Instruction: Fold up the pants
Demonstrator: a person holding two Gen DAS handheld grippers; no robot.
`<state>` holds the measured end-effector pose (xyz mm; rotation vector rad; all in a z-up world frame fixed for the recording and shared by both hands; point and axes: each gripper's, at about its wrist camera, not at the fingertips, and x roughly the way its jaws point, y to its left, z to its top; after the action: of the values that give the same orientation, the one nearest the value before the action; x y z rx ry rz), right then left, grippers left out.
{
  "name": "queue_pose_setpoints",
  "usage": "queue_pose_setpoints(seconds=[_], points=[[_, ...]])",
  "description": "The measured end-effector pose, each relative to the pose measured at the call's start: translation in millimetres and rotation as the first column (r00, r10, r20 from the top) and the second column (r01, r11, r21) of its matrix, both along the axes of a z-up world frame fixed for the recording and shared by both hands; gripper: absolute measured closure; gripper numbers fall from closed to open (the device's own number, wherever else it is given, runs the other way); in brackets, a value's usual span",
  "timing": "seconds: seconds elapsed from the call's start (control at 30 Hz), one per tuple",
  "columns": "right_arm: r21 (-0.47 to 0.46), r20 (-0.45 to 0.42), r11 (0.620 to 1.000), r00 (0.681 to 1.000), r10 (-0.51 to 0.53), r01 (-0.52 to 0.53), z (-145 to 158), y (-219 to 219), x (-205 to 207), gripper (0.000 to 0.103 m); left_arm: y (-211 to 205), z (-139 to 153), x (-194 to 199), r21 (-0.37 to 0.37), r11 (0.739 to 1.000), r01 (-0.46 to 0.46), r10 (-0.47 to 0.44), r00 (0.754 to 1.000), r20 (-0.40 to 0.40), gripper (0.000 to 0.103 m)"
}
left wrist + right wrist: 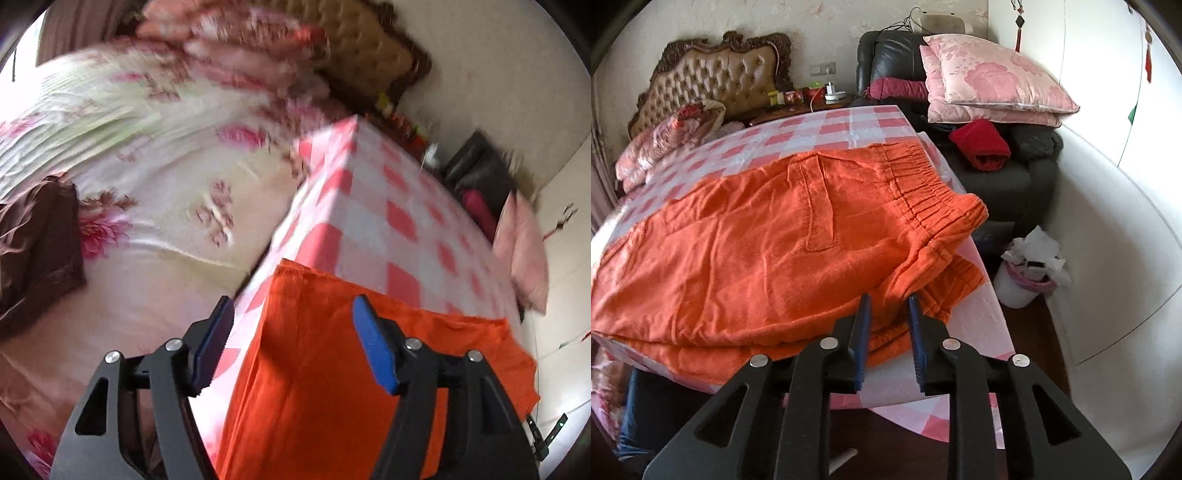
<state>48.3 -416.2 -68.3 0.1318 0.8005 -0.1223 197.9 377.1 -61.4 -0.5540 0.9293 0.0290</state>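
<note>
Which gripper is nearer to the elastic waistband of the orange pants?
Right. The right gripper sits at the pants' edge just below the waistband. The left gripper, open, is over the opposite, plain end of the pants.

The orange pants (pixel 768 243) lie folded in half lengthwise on a pink-and-white checked tablecloth (pixel 827 127), 1 leg stacked on the other. The elastic waistband (pixel 934 195) overhangs the table's right edge; a flat pocket faces up.
</note>
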Motion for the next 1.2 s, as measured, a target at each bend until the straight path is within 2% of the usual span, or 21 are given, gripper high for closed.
queue_pose_setpoints(seconds=[0.03, 0.07, 0.1, 0.13, 0.17, 0.3, 0.53, 0.6, 0.63, 0.67, 0.77, 0.8, 0.83, 0.87, 0.93, 0.97, 1.0, 1.07, 1.13, 1.2], points=[[0.023, 0.008, 1.0, 1.0, 0.005, -0.005, 0.6, -2.6, -1.6, 0.081, 1.6, -6.7, 9.1, -0.011, 1.0, -0.004, 0.004, 0.999, -0.039, 0.046], [0.034, 0.022, 0.999, 1.0, 0.009, -0.009, 2.1, -4.2, -3.4, 0.086, 3.4, -13.8, 16.2, -0.034, 0.999, 0.002, -0.005, 0.998, -0.069, 0.072], [0.036, 0.029, 0.999, 0.999, 0.013, -0.014, 3.0, -5.1, -4.6, 0.096, 3.8, -13.6, 17.6, -0.069, 0.997, 0.02, -0.024, 0.998, -0.05, 0.079], [0.041, 0.033, 0.999, 0.999, 0.018, -0.02, 3.6, -6.5, -5.6, 0.098, 2.6, -10.9, 19.6, -0.066, 0.997, 0.034, -0.037, 0.998, -0.047, 0.086], [0.05, 0.035, 0.998, 0.999, 0.022, -0.024, 4.1, -8.2, -5.0, 0.1, -1.4, -6.4, 21.1, -0.022, 0.999, 0.045, -0.046, 0.998, -0.05, 0.089], [0.119, 0.058, 0.992, 0.998, 0.025, -0.032, 9.5, -15.2, -8.9, 0.1, -17.7, 6.3, 30.6, 0.075, 0.994, 0.074, -0.07, 0.996, -0.06, 0.091], [0.232, 0.108, 0.971, 0.993, 0.04, -0.065, 16.8, -19.2, -30.7, 0.101, -11.4, 8.4, 67.8, 0.102, 0.993, 0.065, -0.057, 0.995, -0.083, 0.091], [0.249, 0.092, 0.965, 0.994, 0.063, -0.085, 15.8, -17.8, -33.1, 0.101, -13.6, 5.6, 71.7, 0.142, 0.988, 0.058, -0.041, 0.992, -0.117, 0.076], [0.24, 0.075, 0.967, 0.995, 0.07, -0.086, 14.0, -15.5, -31.8, 0.1, -15.7, 9.1, 68.9, 0.193, 0.981, 0.033, -0.011, 0.993, -0.115, 0.059], [0.236, 0.064, 0.968, 0.996, 0.07, -0.083, 12.6, -14.3, -32.3, 0.099, -20.4, 18.7, 61.2, 0.252, 0.968, 0.005, 0.013, 0.997, -0.07, 0.056], [0.27, 0.047, 0.956, 0.993, 0.104, -0.113, 7.4, -12.2, -30.9, 0.095, -48.0, 46.7, 28.8, 0.313, 0.95, -0.013, -0.008, 0.998, 0.064, 0.056], [0.265, 0.043, 0.958, 0.994, 0.104, -0.112, 6.6, -12.1, -29.5, 0.089, -78.5, 59.6, 8.5, 0.334, 0.943, 0.013, -0.065, 0.988, 0.143, 0.056], [0.256, 0.035, 0.961, 0.995, 0.096, -0.102, 5.7, -11.8, -26.7, 0.087, -107.6, 65.1, -5.4, 0.346, 0.935, 0.07, -0.139, 0.974, 0.18, 0.056], [0.261, 0.033, 0.96, 0.995, 0.093, -0.098, 4.9, -11.8, -25.1, 0.086, -136.2, 67.7, -17.5, 0.358, 0.924, 0.135, -0.219, 0.954, 0.205, 0.056], [0.302, 0.044, 0.949, 0.996, 0.078, -0.088, 4.6, -14.2, -23.2, 0.085, -221.4, 65.7, -52.5, 0.394, 0.863, 0.317, -0.436, 0.861, 0.261, 0.056], [0.313, 0.048, 0.946, 0.996, 0.075, -0.087, 4.8, -15.1, -23.1, 0.082, -257.0, 62.6, -66.9, 0.41, 0.823, 0.393, -0.523, 0.806, 0.277, 0.056], [0.335, 0.053, 0.938, 0.996, 0.073, -0.086, 4.3, -17.6, -22.6, 0.075, -298.6, 57.8, -81.8, 0.427, 0.765, 0.482, -0.62, 0.731, 0.285, 0.056], [0.37, 0.06, 0.925, 0.996, 0.073, -0.09, 1.9, -23.6, -19.4, 0.064, -360.4, 50.2, -98.7, 0.459, 0.675, 0.577, -0.727, 0.627, 0.281, 0.056], [0.393, 0.062, 0.916, 0.996, 0.061, -0.08, 1.5, -28.9, -17.1, 0.064, -421.4, 42.9, -112.9, 0.515, 0.557, 0.652, -0.826, 0.5, 0.261, 0.056], [0.408, 0.079, 0.91, 0.996, 0.047, -0.076, 4.1, -32.0, -17.4, 0.064, -462.5, 34.3, -119.9, 0.572, 0.464, 0.676, -0.882, 0.414, 0.225, 0.062]])
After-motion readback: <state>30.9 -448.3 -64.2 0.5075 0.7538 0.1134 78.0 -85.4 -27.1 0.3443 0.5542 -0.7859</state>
